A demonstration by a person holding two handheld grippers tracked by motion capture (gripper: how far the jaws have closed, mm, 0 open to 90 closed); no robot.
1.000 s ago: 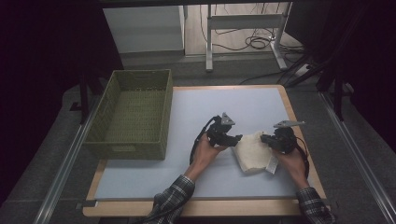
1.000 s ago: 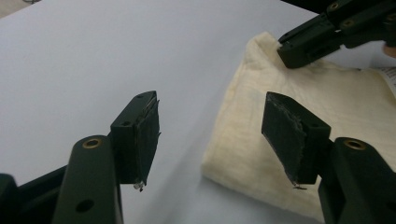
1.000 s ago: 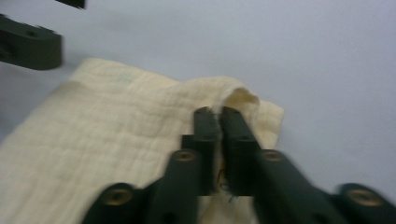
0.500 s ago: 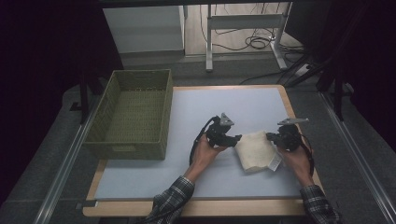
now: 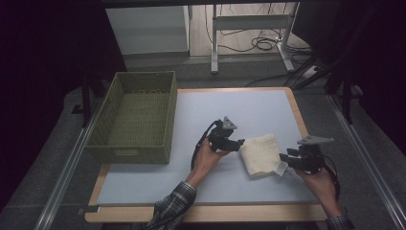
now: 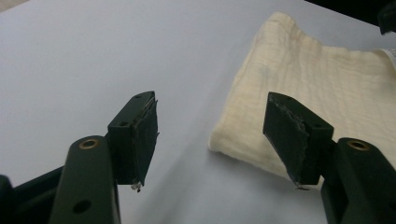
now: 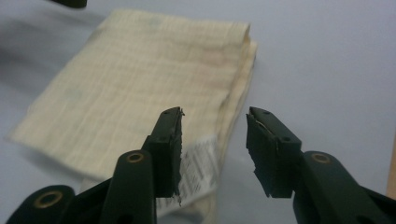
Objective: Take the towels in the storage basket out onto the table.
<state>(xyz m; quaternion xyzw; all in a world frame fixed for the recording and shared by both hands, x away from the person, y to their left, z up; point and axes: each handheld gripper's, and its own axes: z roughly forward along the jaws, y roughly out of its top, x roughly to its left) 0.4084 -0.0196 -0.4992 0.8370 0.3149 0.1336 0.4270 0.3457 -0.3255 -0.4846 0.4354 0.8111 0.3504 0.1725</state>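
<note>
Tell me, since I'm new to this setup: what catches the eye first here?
A folded cream cloth lies on the pale blue table, flanked by the left gripper and the right gripper, both with jaws open at its edges. An empty green woven basket sits at the table's left side.

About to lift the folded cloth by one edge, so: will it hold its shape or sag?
The cloth will probably sag: it looks like soft, crinkled weave folded in layers, so these may fall open. It likely weighs little, since it lies thin on the table. Its rough texture should grip, not slip.
</note>
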